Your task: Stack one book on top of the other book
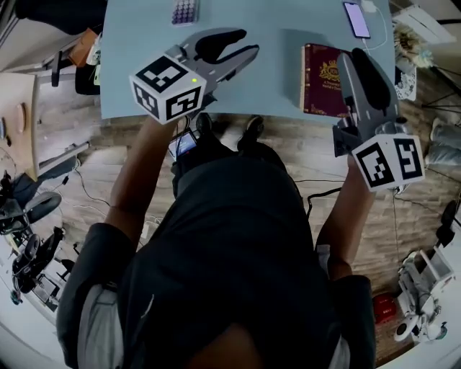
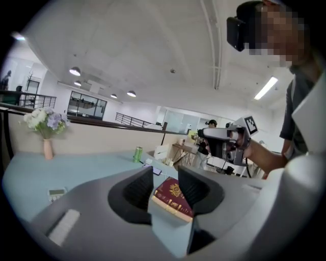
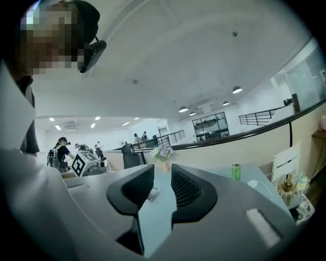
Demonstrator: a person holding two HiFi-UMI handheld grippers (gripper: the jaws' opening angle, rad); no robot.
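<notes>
A dark red book [image 1: 322, 88] with a gold emblem lies flat near the front right edge of the pale blue table [image 1: 144, 79]; I see no second book apart from it. My left gripper [image 1: 248, 42] hovers over the table's front middle, open and empty, well left of the book. In the left gripper view the book [image 2: 173, 196] shows through the gap of the left gripper [image 2: 165, 176]. My right gripper [image 1: 354, 55] hangs just right of the book, over its right edge. In the right gripper view it [image 3: 163, 176] is open with only table between the jaws.
A phone [image 1: 356, 19] on a white cable lies at the table's back right, a small keypad device [image 1: 184, 11] at the back middle. A vase of flowers [image 2: 46, 125] and a green can [image 2: 138, 154] stand farther back. Wooden floor and equipment surround the table.
</notes>
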